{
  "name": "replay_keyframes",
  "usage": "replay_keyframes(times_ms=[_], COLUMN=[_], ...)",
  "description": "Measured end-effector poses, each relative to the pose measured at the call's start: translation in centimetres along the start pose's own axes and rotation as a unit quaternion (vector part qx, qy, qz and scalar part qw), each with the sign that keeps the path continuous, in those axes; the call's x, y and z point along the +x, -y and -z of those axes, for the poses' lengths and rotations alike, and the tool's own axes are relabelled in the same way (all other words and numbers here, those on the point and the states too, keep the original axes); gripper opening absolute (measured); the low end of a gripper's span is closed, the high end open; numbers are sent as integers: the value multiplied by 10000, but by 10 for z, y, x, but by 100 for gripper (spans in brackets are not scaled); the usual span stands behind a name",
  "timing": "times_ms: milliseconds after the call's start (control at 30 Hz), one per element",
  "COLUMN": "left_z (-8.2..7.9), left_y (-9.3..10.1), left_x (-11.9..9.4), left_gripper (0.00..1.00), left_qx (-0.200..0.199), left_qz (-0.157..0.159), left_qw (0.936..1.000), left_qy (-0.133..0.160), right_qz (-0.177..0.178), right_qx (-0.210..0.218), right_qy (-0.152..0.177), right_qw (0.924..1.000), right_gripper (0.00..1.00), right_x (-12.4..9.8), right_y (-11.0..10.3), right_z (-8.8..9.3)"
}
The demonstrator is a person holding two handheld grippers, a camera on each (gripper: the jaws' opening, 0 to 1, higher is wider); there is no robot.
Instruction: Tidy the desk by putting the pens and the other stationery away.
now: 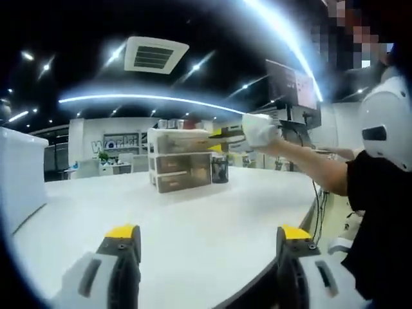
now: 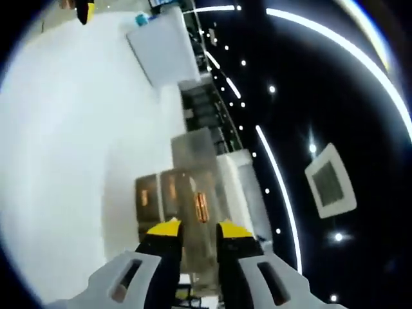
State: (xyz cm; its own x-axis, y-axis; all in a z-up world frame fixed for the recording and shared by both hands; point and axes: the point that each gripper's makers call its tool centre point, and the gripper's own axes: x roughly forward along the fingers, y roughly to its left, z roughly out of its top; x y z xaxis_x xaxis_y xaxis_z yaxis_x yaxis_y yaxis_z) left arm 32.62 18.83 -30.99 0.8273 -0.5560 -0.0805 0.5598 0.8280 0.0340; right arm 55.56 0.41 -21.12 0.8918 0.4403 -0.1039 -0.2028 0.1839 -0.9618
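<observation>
Meanwhile my left gripper hovered low over the bare white desk, jaws spread wide with nothing between them, held back so it stayed clear. My right gripper reached at the top of the clear drawer unit, jaws nearly together; whether a pen sat pinched there I could not tell, but I judged a drop-off.
</observation>
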Motion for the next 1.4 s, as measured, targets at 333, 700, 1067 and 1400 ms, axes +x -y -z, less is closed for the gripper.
replay_keyframes(times_ms=[333,700,1067,1400], left_z=[4,3,3,5], left_y=[4,8,7,6], left_x=[1,2,-2,-4], left_gripper=[85,85,85,85], left_qx=[19,15,15,-8], left_qz=[63,116,82,67], left_qw=[9999,9999,9999,9999], left_qy=[-81,-73,-80,-110], right_qz=[28,-12,-18,-7], right_qx=[-453,-452,-452,-432], right_qy=[-115,-165,-309,-491], right_qw=[9989,9988,9985,9979], right_gripper=[7,7,7,7], right_x=[11,16,41,64], right_y=[-1,5,12,18], right_z=[-1,2,14,31])
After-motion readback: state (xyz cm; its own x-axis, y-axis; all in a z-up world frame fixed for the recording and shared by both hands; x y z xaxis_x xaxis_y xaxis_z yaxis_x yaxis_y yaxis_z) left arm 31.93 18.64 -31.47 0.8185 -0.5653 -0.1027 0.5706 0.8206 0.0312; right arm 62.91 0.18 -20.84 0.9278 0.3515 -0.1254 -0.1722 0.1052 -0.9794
